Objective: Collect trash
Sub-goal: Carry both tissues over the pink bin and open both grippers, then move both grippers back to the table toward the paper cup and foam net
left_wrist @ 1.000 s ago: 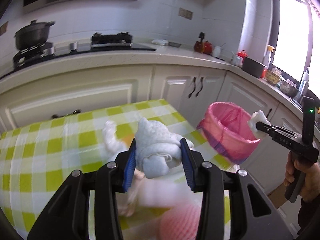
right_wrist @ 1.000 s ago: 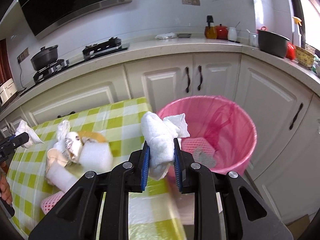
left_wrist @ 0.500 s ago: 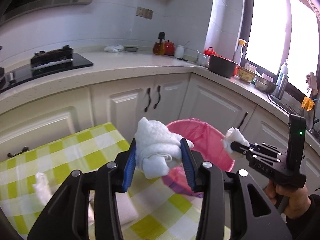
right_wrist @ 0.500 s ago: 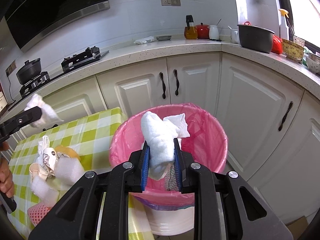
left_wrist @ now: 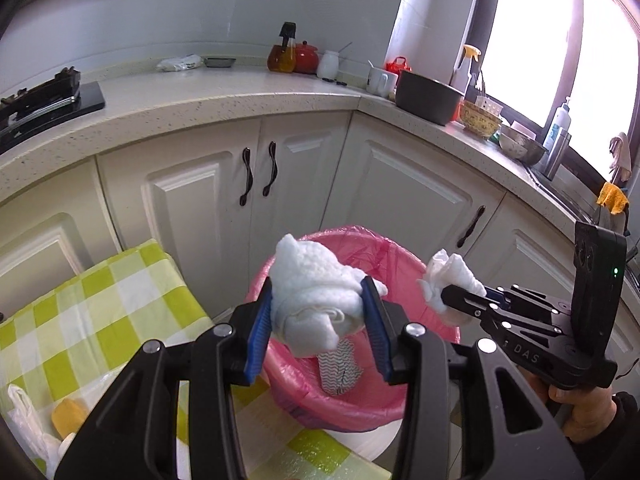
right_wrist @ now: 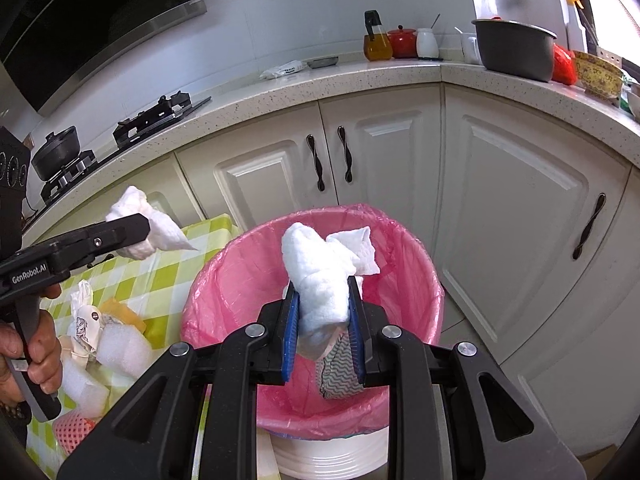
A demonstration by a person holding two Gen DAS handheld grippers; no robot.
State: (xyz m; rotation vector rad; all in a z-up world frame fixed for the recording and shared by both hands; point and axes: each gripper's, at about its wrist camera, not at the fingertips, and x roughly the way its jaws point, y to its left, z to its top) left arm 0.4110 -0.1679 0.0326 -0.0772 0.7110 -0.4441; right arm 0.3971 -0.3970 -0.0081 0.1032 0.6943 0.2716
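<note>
Clamping a crumpled white paper wad (left_wrist: 316,300) between its blue pads, the left gripper (left_wrist: 318,316) now hangs just short of the pink-lined bin (left_wrist: 400,400), where a second ago it was back over the green-checked table (left_wrist: 100,300) with the bin off to its right. The jaws are narrowly set and pinch the wad at both sides; nothing has slackened in that grip. To its right, the right gripper (right_wrist: 322,320) has likewise travelled from the table edge to a place directly over the bin's mouth, and it pinches a second white wad (right_wrist: 320,280) in nearly closed jaws, the paper standing up above the pads. Below that wad, on the bin's floor, lies a grey zigzag-patterned scrap (right_wrist: 340,372).

The meaning for the task, as I judge it, is that both carries are almost done and the release comes next: the right wad would fall inside, while the left one looks to need a little more travel forward past the near rim.

Both tools tilt downward toward the bin. A hand (right_wrist: 36,344) grips the left tool's handle at its rear. Behind the left gripper, more rubbish remains on the table: foam pieces (right_wrist: 120,352), a yellow sponge (right_wrist: 120,312) and a pink net (right_wrist: 72,432).
</note>
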